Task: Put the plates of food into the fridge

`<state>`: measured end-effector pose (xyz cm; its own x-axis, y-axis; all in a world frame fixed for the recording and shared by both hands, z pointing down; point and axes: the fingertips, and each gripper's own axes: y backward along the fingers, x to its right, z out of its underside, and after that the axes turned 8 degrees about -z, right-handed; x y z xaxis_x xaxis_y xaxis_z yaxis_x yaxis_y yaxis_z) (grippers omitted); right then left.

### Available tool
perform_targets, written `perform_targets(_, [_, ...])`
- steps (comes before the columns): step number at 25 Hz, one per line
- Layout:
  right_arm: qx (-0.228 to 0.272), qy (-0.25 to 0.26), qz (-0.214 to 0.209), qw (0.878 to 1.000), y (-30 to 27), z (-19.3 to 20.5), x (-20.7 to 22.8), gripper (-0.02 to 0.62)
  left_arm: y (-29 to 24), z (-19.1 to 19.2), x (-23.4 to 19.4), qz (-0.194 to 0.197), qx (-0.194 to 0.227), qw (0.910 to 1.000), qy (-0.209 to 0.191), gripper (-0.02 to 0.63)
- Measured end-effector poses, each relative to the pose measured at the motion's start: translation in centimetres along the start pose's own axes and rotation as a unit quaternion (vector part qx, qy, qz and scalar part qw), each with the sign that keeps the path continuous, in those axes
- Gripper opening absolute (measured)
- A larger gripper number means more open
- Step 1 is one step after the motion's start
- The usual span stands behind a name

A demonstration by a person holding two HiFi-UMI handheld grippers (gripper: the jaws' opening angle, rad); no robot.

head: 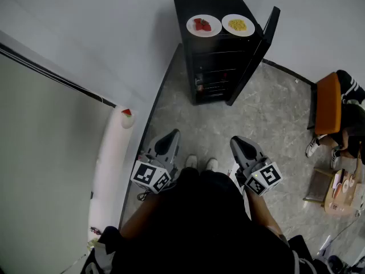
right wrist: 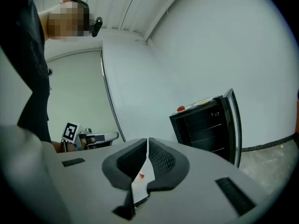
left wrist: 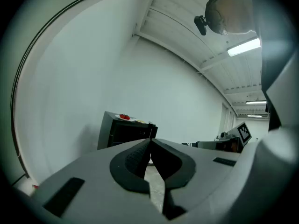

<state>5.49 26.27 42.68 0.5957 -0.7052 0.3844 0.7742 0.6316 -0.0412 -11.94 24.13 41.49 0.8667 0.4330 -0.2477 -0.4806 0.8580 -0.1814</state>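
A small black fridge (head: 219, 56) stands against the far wall with its door (head: 256, 53) swung open to the right. On its top sit two white plates: one with red food (head: 203, 25) and one with yellow food (head: 238, 24). Both grippers hang low near the person's waist, far from the fridge. My left gripper (head: 171, 137) is shut with nothing between its jaws. My right gripper (head: 239, 142) is shut and empty too. The fridge (left wrist: 124, 132) shows small in the left gripper view, and the fridge (right wrist: 205, 125) with its open door also appears in the right gripper view.
A white wall runs along the left, with a white padded post (head: 114, 164) at its foot. An orange chair (head: 328, 103) and a seated person's legs (head: 348, 130) are at the right, beside a small table with items (head: 342, 190). Grey stone floor (head: 228, 124) lies between me and the fridge.
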Motion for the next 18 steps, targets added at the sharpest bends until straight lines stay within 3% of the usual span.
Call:
perform_targets(12, [0.005, -0.008, -0.047, 0.999, 1.3, 0.2, 2.8, 0.032, -0.4, 1.1, 2.8, -0.048, -0.002, 0.9987, -0.015, 0.023])
perform_targets(18, [0.014, -0.046, -0.044, 0.998, 3.3, 0.9, 4.3, 0.032, -0.1, 1.6, 3.9, -0.065, -0.007, 0.9976, -0.021, 0.023])
